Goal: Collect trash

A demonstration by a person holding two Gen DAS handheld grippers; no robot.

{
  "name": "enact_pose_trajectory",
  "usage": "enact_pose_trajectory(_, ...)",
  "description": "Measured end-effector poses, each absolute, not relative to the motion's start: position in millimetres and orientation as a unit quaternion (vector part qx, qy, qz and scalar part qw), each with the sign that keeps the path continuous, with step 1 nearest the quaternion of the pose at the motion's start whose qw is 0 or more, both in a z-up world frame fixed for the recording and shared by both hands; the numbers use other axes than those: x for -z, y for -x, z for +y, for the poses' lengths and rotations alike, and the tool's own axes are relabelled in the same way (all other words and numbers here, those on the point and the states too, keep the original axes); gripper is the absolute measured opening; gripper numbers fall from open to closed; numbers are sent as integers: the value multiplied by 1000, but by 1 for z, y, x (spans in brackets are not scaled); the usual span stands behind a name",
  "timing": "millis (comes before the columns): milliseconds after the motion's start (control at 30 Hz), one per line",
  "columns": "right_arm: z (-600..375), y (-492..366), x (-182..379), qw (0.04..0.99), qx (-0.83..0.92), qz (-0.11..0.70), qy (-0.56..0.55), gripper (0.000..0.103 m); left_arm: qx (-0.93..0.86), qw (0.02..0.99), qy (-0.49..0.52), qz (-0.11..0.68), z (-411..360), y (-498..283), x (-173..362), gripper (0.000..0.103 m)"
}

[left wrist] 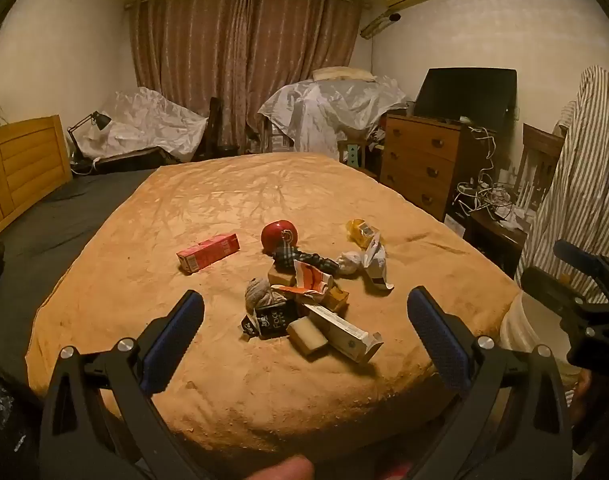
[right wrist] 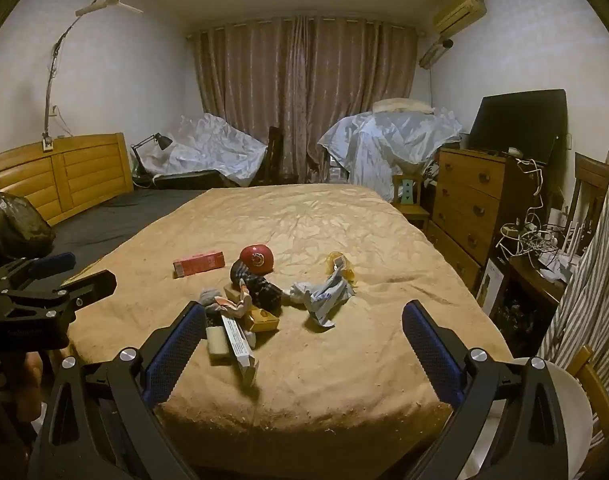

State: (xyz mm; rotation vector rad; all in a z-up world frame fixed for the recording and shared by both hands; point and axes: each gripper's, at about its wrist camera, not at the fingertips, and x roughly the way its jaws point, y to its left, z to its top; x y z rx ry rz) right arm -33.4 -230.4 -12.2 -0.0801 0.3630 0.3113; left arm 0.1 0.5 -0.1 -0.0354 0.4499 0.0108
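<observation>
- The left gripper (left wrist: 304,320) hangs over the near edge of the bed (left wrist: 232,216), jaws spread wide apart with nothing between them.
- The right gripper (right wrist: 304,332) hangs beside it, jaws likewise wide apart and empty; it also shows at the right edge of the left wrist view.
- The bed wears an orange-tan blanket (right wrist: 304,232); the trash sits in a loose heap on the blanket's near half, ahead of both grippers.
- A red carton (left wrist: 208,254) lies on its side, apart from the heap and to its left.
- A red cap (left wrist: 279,234) sits at the heap's far end, touching a dark plaid cloth (left wrist: 304,260).
- A yellow crumpled wrapper (left wrist: 358,230) lies at the far right, just beside a white crumpled wrapper (left wrist: 375,262) and a white paper ball (left wrist: 350,261).
- An orange and white torn packet (left wrist: 310,278) rests on top of the middle of the heap, with a small yellow box (left wrist: 336,298) to its right.
- A grey crumpled wad (left wrist: 258,298) sits at the heap's left, touching a black carton (left wrist: 270,322).
- Nearest the left gripper lie a pale block (left wrist: 307,335) and a long white box (left wrist: 344,330) with an open end flap, side by side.
- A white bin (right wrist: 564,396) stands off the bed's near right corner.
- A wooden dresser (right wrist: 468,200) carries a dark screen (right wrist: 520,124) to the right of the bed.
- Brown curtains (right wrist: 304,92) cover the far wall.
</observation>
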Motion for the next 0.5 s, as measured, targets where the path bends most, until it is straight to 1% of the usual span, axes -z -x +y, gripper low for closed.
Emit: enact_pose_trajectory(500,-231,34,12,971,-155,177,35,98,-15,972,19,233,6,-3,8,98)
